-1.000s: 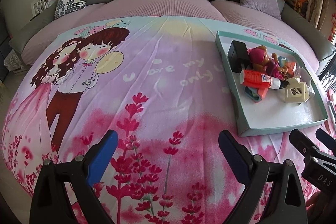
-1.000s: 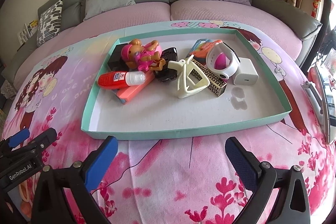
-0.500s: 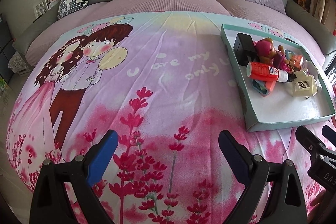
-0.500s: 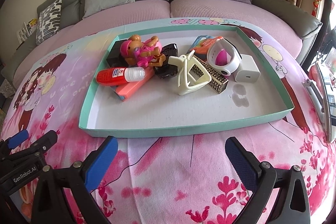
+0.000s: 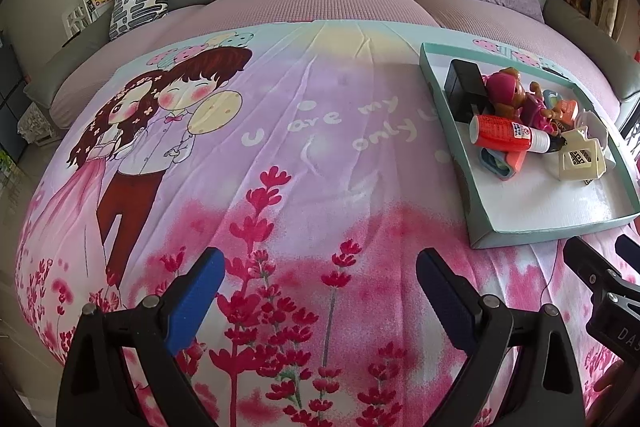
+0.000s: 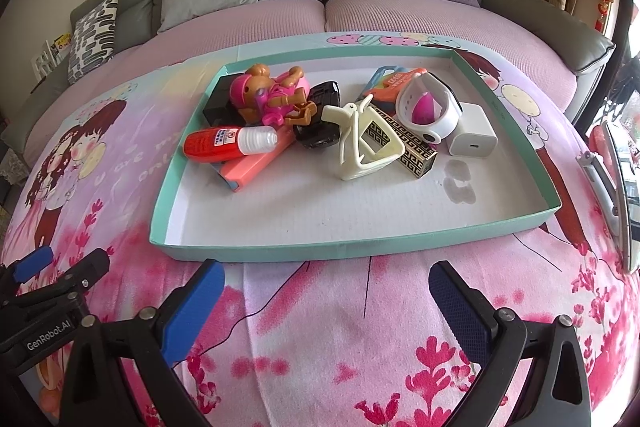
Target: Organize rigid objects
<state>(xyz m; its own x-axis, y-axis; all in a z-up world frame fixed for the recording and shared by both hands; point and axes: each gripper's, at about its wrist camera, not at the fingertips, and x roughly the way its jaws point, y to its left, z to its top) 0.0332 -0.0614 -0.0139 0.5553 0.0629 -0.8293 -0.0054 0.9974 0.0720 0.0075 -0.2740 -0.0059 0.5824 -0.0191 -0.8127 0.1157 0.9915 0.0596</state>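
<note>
Since the earlier frames, both views have been drawn a little closer to the bed, and the teal tray (image 6: 280,251) now fills more of the right wrist view, its near wall lying just ahead of the right gripper (image 6: 326,297). The jaws of that gripper are spread wide and nothing is held between them.

The left gripper (image 5: 320,285) is likewise spread wide and empty, and it hangs over the printed blanket (image 5: 312,163) with the tray well off to its right.

The objects are heaped in the far half of the tray: a red bottle (image 6: 230,143) laid on a pink box (image 6: 256,163), a pink toy figure (image 6: 268,97) on top of a black box (image 6: 218,99), a black toy car (image 6: 320,123), a cream clip (image 6: 366,143) resting against a patterned box (image 6: 412,149), a white and pink watch-like piece (image 6: 428,111) and a white charger (image 6: 472,137).

The near half of the tray floor is seen bare and white. Open blanket is seen to the left of the tray, and the bed's edge falls away at the far left and right.
</note>
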